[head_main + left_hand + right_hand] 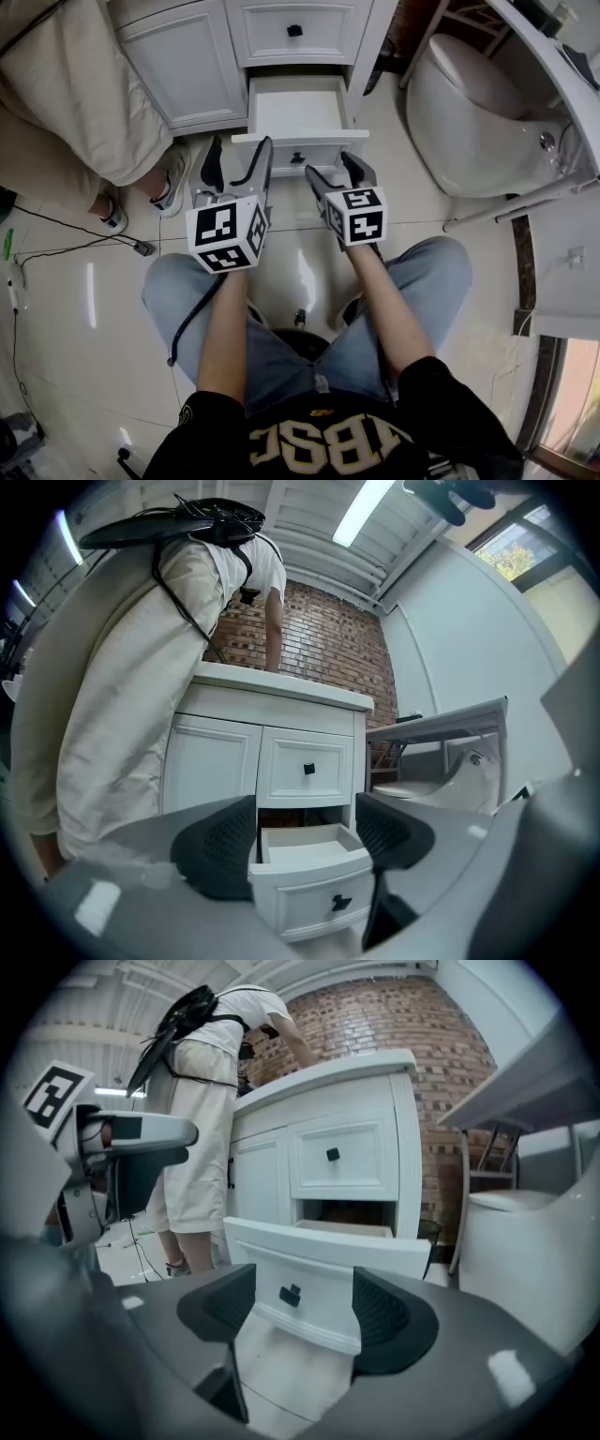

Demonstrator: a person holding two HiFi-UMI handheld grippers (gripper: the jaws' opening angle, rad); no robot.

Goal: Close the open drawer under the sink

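The white lower drawer [298, 117] of the vanity stands pulled out, with nothing visible inside it and a black knob [298, 157] on its front. My left gripper [238, 167] is open just before the front's left end. My right gripper [336, 174] is open too, a little to the right of the knob. In the left gripper view the drawer [309, 874] shows level between the open pads [221, 855] of my left gripper [305, 847], beyond their tips. The right gripper view looks slightly down on the drawer front [323, 1265] and its knob [291, 1295], past my right gripper [305, 1314]. Neither gripper holds anything.
A person in beige clothes [75, 84] stands at the vanity's left, shoes by the cabinet door [187, 61]. The upper drawer [295, 31] is closed. A white toilet [478, 112] sits right of the vanity. Cables [84, 246] lie on the tiled floor at left.
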